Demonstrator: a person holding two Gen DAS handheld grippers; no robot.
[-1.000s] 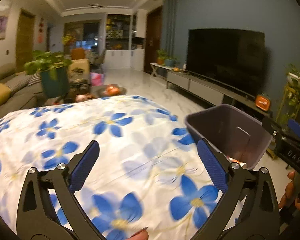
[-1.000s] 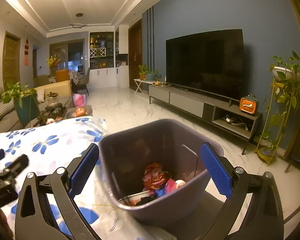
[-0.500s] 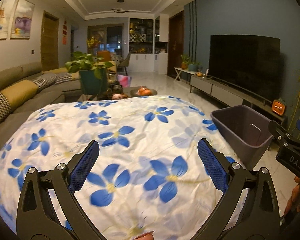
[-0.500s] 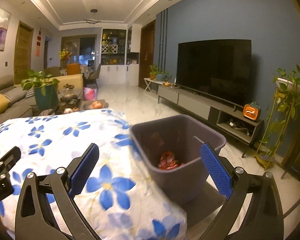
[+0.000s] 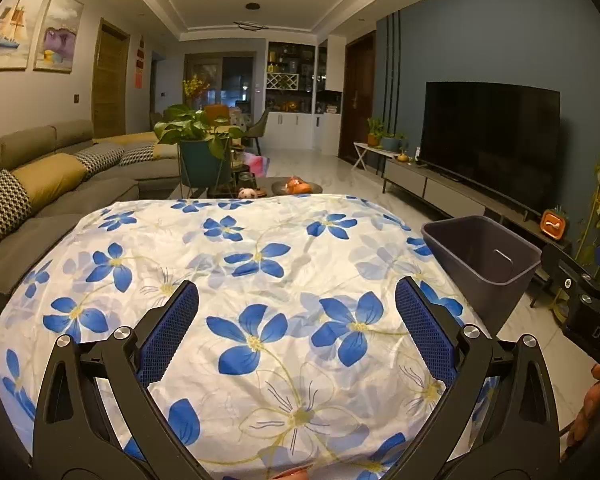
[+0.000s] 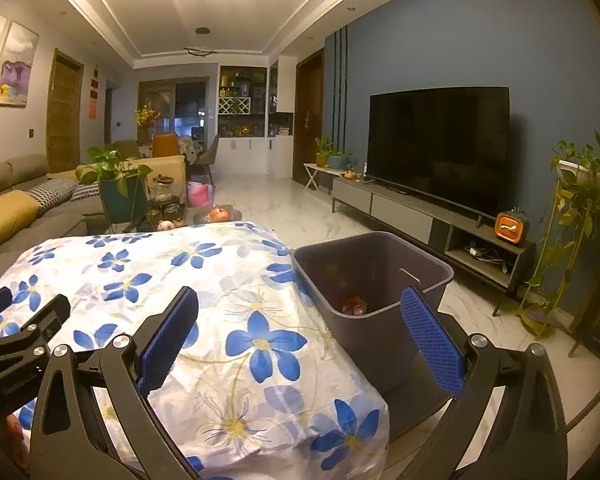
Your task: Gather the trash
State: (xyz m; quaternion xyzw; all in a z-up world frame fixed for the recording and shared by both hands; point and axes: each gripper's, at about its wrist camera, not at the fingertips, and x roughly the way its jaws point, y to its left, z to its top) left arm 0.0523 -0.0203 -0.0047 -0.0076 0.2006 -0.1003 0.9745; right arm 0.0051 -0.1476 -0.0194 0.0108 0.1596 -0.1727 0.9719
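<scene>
A dark purple bin [image 6: 370, 280] stands at the right edge of the table with the white, blue-flowered cloth [image 6: 204, 300]. Reddish trash [image 6: 354, 305] lies at its bottom. The bin also shows in the left wrist view [image 5: 484, 254], right of the cloth [image 5: 240, 280]. My left gripper [image 5: 296, 328] is open and empty above the cloth. My right gripper [image 6: 300, 332] is open and empty, held back from the bin above the table's right edge. No trash shows on the cloth.
A grey sofa [image 5: 40, 184] with yellow cushions runs along the left. A potted plant [image 5: 198, 148] and a coffee table stand beyond the cloth. A TV [image 6: 440, 140] on a low cabinet lines the right wall, with a plant stand [image 6: 572, 216] near it.
Both grippers have pulled back and up from the bin, so more of the cloth shows and the bin looks smaller. Both stay open.
</scene>
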